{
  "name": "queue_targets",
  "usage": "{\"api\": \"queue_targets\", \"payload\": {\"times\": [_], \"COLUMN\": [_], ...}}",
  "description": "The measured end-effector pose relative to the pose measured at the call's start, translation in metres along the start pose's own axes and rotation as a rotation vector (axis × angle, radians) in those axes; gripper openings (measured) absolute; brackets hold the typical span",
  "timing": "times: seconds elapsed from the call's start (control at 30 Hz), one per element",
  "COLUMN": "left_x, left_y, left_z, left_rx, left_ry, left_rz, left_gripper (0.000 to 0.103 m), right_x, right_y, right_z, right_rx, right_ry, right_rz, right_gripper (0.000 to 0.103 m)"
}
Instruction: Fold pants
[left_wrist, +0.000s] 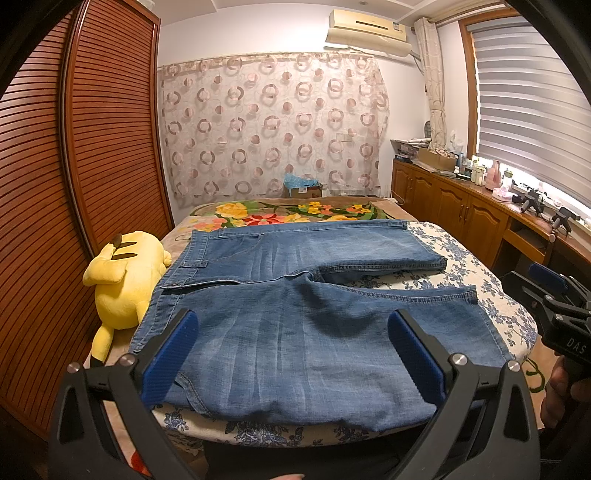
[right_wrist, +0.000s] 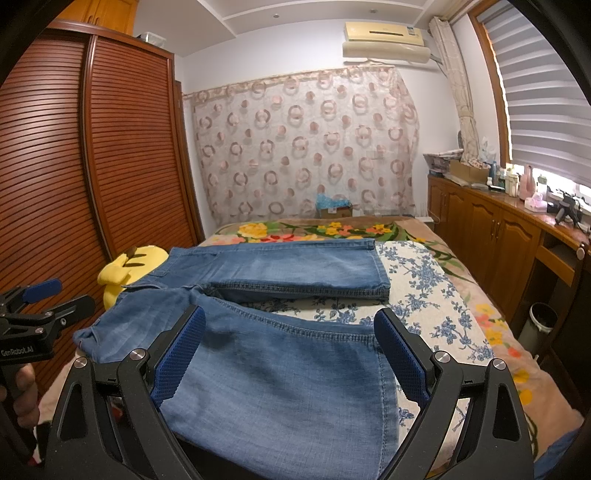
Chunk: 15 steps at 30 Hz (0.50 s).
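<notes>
We hold the left tool (left_wrist: 291, 354) and right tool (right_wrist: 290, 350) wide apart, empty, over the jeans (left_wrist: 295, 302) spread flat on the bed (left_wrist: 461, 254), legs splayed; pinching one denim layer would likely skew the fold.

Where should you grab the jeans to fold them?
Probably the near leg of the jeans, one tool at its hem, one near the waistband, coming from the near bed edge. It lies flat, legs spread, so it can flip onto the far leg.

Blue denim pants (left_wrist: 295, 295) flat, legs splayed
</notes>
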<state>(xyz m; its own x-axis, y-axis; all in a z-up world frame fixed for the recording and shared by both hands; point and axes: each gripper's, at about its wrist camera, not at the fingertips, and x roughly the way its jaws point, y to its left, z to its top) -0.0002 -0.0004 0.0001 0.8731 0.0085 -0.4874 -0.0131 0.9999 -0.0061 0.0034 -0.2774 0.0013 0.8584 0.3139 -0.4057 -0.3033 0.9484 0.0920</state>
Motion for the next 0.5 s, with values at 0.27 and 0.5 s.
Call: {"api": "queue_targets", "payload": {"times": [0.27,0.5], "left_x": [0.0003,0.0025], "left_y": [0.0004,-0.0061], "left_z": [0.0001,-0.0014], "left_rx": [0.002,0.011], "left_ry": [0.0,0.017], "left_rz": [-0.001,-0.012], "left_gripper": [0.103,0.103], "right_x": [-0.0005,-0.0007], "right_y": [0.0006,0.0021], "right_z": [-0.0001,0.0], "right_rx": [0.0,-0.002], "right_ry": [0.0,0.001], "right_rz": [0.0,-0.004], "right_gripper": [0.095,0.095]}}
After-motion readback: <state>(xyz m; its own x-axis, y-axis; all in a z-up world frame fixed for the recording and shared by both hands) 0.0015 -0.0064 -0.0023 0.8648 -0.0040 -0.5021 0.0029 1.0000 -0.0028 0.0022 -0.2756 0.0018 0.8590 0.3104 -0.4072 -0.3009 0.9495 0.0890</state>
